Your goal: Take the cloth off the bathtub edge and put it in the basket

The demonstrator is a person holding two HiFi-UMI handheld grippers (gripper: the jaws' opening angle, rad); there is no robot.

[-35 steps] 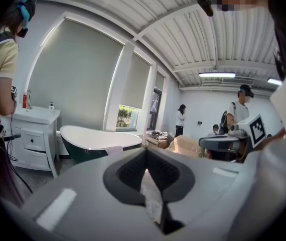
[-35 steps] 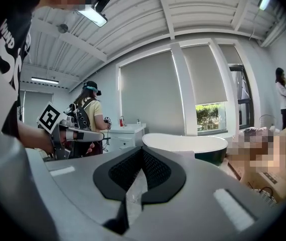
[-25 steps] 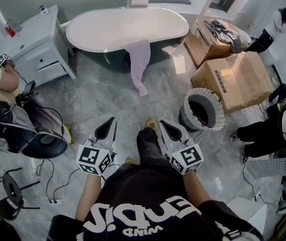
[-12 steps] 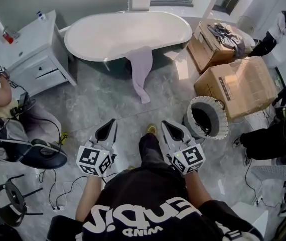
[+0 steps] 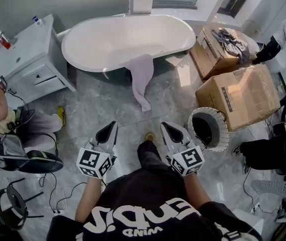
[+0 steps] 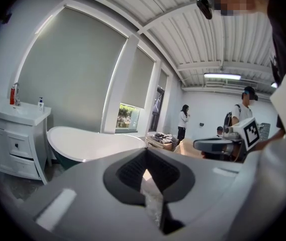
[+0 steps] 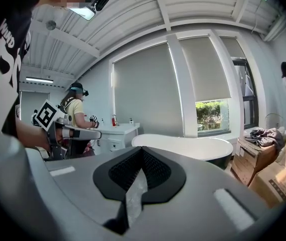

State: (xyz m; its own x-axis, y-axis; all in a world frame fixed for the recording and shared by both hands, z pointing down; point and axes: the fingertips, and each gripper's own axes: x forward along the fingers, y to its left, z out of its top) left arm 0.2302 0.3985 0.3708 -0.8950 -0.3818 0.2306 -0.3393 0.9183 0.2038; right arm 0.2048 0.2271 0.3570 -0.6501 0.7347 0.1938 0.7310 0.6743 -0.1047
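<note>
1. The pink cloth hangs over the front edge of the white bathtub and reaches down to the grey floor
2. The basket stands on the floor to the right, near a big brown box and well apart from the cloth
3. The left gripper has its fingers pressed together, with nothing between them
4. The right gripper also has its fingers pressed together and holds nothing
5. Both grippers point toward the bathtub, side by side, not touching the cloth

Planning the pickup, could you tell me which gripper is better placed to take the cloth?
Probably right: the right gripper sits slightly nearer the cloth, and the basket stands beside it.
</note>
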